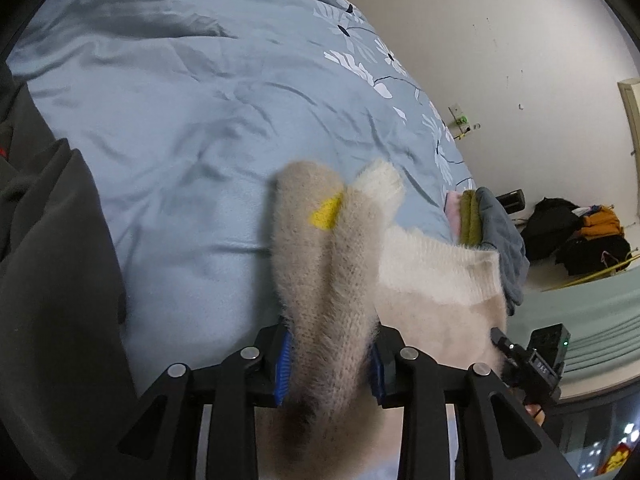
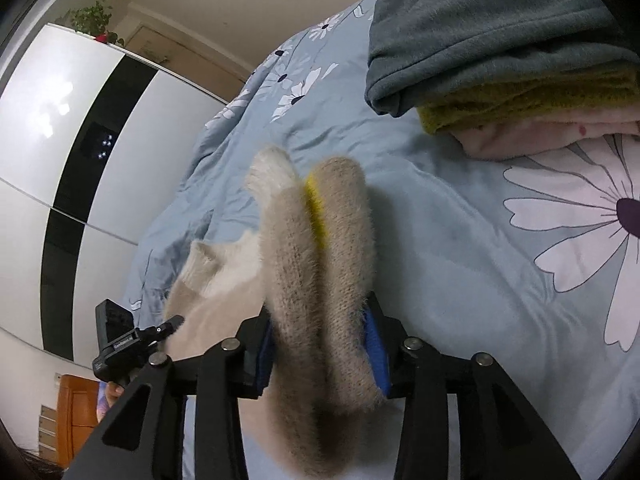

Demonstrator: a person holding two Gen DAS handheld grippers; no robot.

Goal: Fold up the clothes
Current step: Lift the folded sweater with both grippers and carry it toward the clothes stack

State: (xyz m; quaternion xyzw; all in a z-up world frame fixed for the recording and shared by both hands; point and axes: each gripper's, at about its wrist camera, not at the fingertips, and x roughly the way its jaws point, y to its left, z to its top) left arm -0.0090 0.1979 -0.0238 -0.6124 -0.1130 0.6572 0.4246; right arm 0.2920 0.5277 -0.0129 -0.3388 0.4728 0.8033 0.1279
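A fuzzy beige and cream knit sweater [image 1: 324,272] with a small yellow patch hangs between my two grippers above the light blue bed cover [image 1: 180,128]. My left gripper [image 1: 330,364] is shut on a bunched fold of it, blue pads on either side. My right gripper [image 2: 320,356] is shut on another bunched fold of the same sweater [image 2: 320,280]. The cream body of the sweater [image 1: 436,280] stretches between them. Each gripper shows in the other's view, the right gripper [image 1: 532,364] at lower right, the left gripper [image 2: 124,340] at lower left.
A stack of folded clothes [image 2: 500,60], grey on olive on pink, lies on the bed [image 2: 500,240]; it also shows in the left wrist view [image 1: 484,232]. A dark grey garment [image 1: 52,280] lies at the left. A white and black wardrobe [image 2: 80,160] stands beside the bed. Bags [image 1: 576,236] sit on the floor.
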